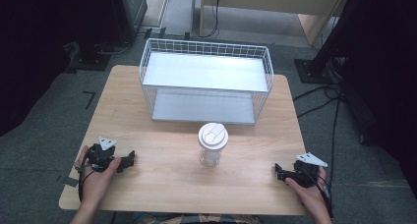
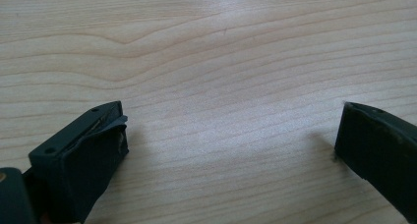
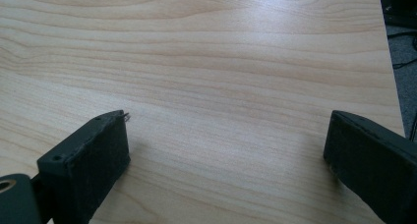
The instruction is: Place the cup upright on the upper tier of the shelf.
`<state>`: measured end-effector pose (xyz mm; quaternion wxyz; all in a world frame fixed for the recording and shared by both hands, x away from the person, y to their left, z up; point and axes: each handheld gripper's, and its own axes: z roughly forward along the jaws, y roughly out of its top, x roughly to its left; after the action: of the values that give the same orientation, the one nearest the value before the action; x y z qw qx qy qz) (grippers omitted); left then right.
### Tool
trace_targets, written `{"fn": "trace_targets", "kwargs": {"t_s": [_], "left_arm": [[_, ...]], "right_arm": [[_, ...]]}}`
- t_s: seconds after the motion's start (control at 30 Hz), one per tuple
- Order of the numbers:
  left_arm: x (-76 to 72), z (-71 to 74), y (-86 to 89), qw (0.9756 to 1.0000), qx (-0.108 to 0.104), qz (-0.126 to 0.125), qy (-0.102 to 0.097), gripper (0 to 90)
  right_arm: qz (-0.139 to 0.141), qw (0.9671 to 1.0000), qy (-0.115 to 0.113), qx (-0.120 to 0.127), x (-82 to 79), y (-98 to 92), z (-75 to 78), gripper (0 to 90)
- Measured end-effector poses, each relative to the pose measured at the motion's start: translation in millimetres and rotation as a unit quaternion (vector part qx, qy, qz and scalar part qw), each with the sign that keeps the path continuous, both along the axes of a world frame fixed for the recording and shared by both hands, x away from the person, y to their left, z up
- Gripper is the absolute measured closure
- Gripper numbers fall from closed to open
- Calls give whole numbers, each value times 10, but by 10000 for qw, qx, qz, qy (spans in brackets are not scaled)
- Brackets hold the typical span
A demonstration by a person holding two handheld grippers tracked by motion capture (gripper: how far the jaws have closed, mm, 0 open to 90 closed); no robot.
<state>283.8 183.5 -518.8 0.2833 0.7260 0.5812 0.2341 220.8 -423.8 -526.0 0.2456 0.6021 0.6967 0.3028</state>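
Note:
A clear plastic cup with a white lid (image 1: pixel 212 144) stands upright near the middle of the wooden table (image 1: pixel 167 184). Behind it sits a white wire basket shelf (image 1: pixel 206 81) with two levels. My left gripper (image 1: pixel 129 161) rests on the table at the front left, held in a hand, well left of the cup. Its jaws stand wide apart over bare wood in the left gripper view (image 2: pixel 231 130). My right gripper (image 1: pixel 279 172) rests at the front right, also hand-held, and is open with nothing between its jaws (image 3: pixel 226 135).
The table's right edge (image 3: pixel 388 62) lies close to the right gripper, with grey floor and cables (image 1: pixel 319 94) beyond. Dark stands and equipment (image 1: pixel 98 47) surround the far side of the table.

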Motion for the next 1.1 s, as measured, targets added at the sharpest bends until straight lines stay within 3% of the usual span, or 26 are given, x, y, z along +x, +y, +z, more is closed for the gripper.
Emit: {"fn": "trace_targets", "kwargs": {"t_s": [0.1, 0.2, 0.33, 0.5, 0.67, 1.1], "left_arm": [[1, 0, -1, 10000, 0, 3, -1, 0], [0, -1, -1, 10000, -1, 4, -2, 0], [0, -1, -1, 10000, -1, 4, -2, 0], [0, -1, 0, 10000, 0, 3, -1, 0], [0, -1, 0, 10000, -1, 4, -2, 0], [0, -1, 0, 10000, -1, 3, -2, 0]], "right_arm": [[-10, 10000, -61, -4, -9, 48, 13, 39], [62, 9996, -154, 244, -14, 130, 72, 39], [291, 9983, -425, 263, -23, 334, 210, 39], [529, 9967, -566, 241, -7, 531, 302, 39], [851, 9929, -785, 277, 4, 782, 449, 39], [1301, 9864, -929, 391, 48, 1128, 603, 40]]}}
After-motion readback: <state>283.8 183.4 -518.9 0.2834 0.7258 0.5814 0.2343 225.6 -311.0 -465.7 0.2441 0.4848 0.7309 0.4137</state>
